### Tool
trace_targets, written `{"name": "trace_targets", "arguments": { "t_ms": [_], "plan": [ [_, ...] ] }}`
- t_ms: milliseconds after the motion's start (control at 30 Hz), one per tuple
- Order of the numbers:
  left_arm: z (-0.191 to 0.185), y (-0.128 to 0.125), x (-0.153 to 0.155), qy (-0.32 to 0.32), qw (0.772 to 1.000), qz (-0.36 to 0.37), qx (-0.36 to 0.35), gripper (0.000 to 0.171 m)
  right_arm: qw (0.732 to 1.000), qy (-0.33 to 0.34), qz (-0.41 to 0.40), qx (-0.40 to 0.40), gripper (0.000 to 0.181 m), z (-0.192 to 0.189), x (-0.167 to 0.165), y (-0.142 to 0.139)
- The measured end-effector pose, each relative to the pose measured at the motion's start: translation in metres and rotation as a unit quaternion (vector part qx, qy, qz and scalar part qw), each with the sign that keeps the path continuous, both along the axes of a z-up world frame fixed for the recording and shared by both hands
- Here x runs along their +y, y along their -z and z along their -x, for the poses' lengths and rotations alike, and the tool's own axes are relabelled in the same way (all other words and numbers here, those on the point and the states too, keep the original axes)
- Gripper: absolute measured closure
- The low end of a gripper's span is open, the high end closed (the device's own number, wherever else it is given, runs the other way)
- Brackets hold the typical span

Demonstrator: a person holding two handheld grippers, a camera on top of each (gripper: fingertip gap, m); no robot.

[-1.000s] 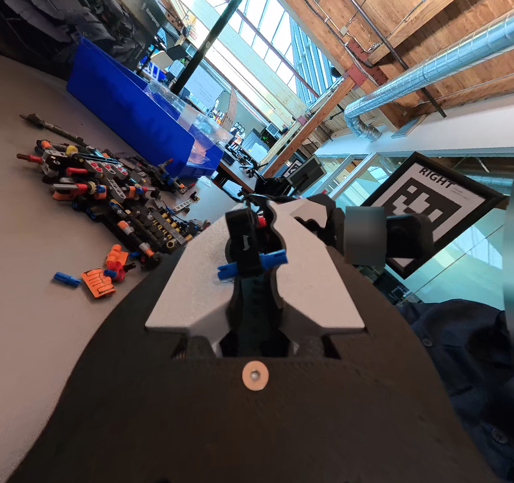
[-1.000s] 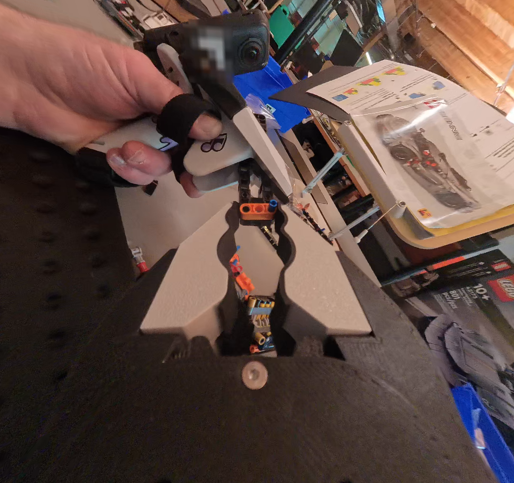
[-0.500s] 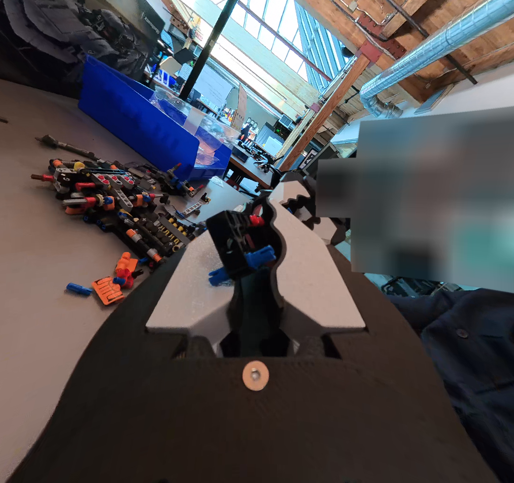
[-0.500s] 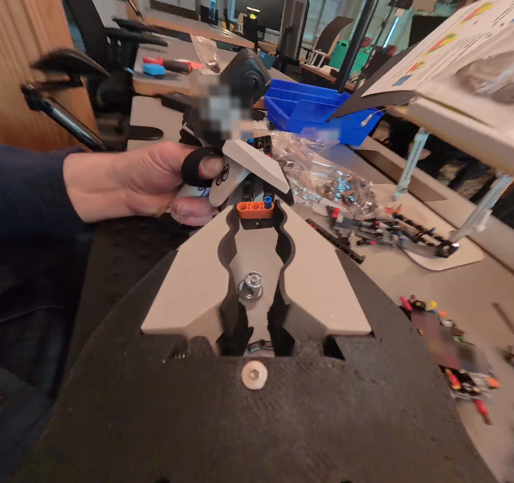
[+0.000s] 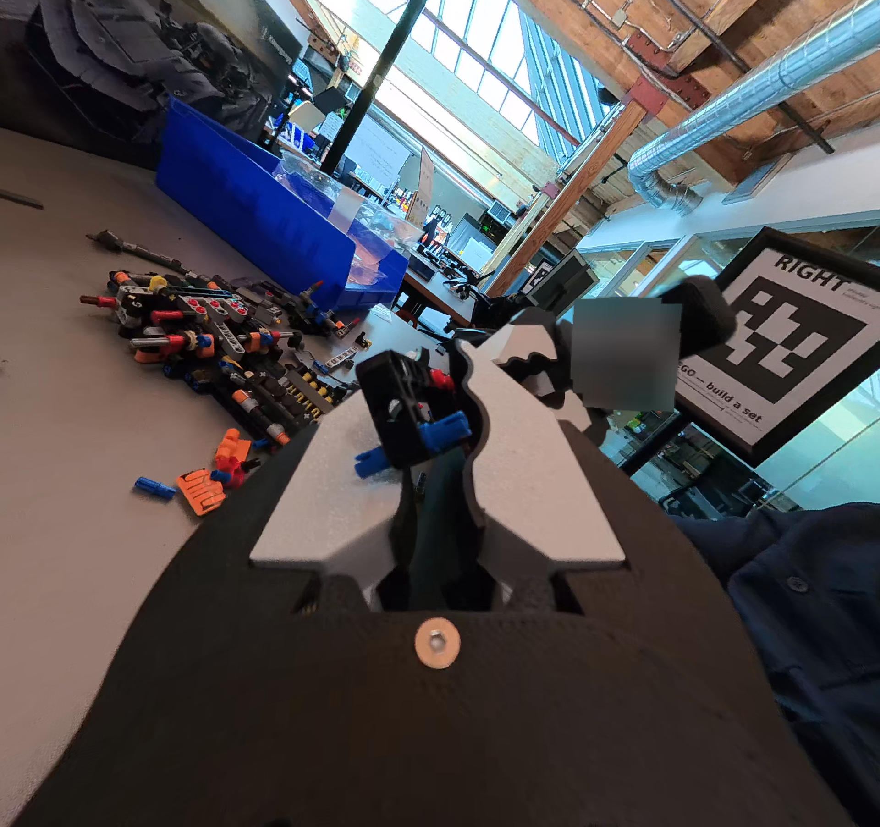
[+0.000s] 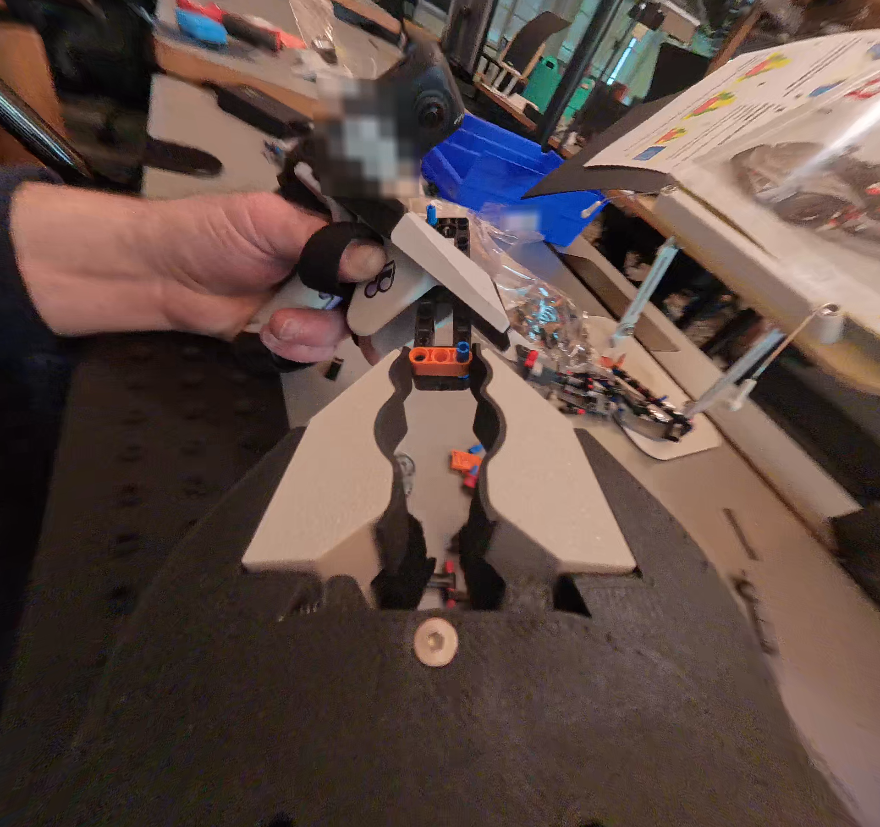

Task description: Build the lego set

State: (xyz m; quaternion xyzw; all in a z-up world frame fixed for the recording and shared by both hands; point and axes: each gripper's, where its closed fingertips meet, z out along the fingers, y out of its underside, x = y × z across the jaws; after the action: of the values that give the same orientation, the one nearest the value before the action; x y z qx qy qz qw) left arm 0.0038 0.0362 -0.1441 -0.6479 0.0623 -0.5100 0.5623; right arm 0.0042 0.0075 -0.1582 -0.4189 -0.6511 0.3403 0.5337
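My left gripper point(image 5: 419, 390) is shut on a black lego frame point(image 5: 397, 406) with blue pins point(image 5: 443, 428) and a red pin, held above the table. In the right wrist view a hand point(image 6: 166, 256) holds that gripper, and its grey fingers point(image 6: 443, 270) clamp the same black frame point(image 6: 443, 280). My right gripper point(image 6: 439, 366) is shut on a short orange beam point(image 6: 435, 360) with a blue pin, which touches the near end of the black frame. The right gripper also shows in the left wrist view point(image 5: 524, 351), just behind the frame.
A pile of loose lego parts point(image 5: 214, 351) lies on the grey table, with small orange parts point(image 5: 205, 490) nearer. A blue bin point(image 5: 247, 213) stands behind it. An instruction booklet on a stand point(image 6: 762, 137), a clear parts bag point(image 6: 538, 309) and a partial assembly point(image 6: 619, 399) sit to the right. My two grippers' fingertips are within a few centimetres of each other.
Both grippers have tilted and swung while staying together at the held pieces. The black frame has turned a little in the left gripper. Both grips are unchanged.
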Motion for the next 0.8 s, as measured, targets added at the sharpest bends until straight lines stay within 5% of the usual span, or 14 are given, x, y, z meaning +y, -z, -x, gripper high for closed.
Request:
{"name": "trace_targets", "arguments": {
  "t_ms": [267, 333, 433, 567, 800],
  "plan": [
    [0.005, 0.005, 0.005, -0.008, 1.0, 0.023, -0.013, 0.163, 0.979, 0.089, -0.185, -0.02, 0.159, 0.004, 0.002, 0.004],
    [0.008, 0.028, 0.017, -0.043, 0.995, 0.08, 0.031, 0.165, 0.969, 0.081, -0.234, 0.0, 0.159, 0.007, -0.012, -0.002],
    [0.0, 0.015, 0.013, -0.039, 0.998, 0.035, 0.043, 0.164, 0.978, 0.099, -0.183, -0.022, 0.159, 0.008, 0.004, 0.007],
    [0.021, 0.006, 0.013, -0.053, 0.998, 0.032, -0.031, 0.165, 0.996, 0.046, -0.07, 0.006, 0.158, -0.002, 0.011, -0.001],
    [0.032, 0.003, 0.012, -0.084, 0.996, 0.015, -0.02, 0.165, 0.997, 0.046, 0.049, -0.034, 0.158, -0.003, 0.033, 0.017]
  ]
}}
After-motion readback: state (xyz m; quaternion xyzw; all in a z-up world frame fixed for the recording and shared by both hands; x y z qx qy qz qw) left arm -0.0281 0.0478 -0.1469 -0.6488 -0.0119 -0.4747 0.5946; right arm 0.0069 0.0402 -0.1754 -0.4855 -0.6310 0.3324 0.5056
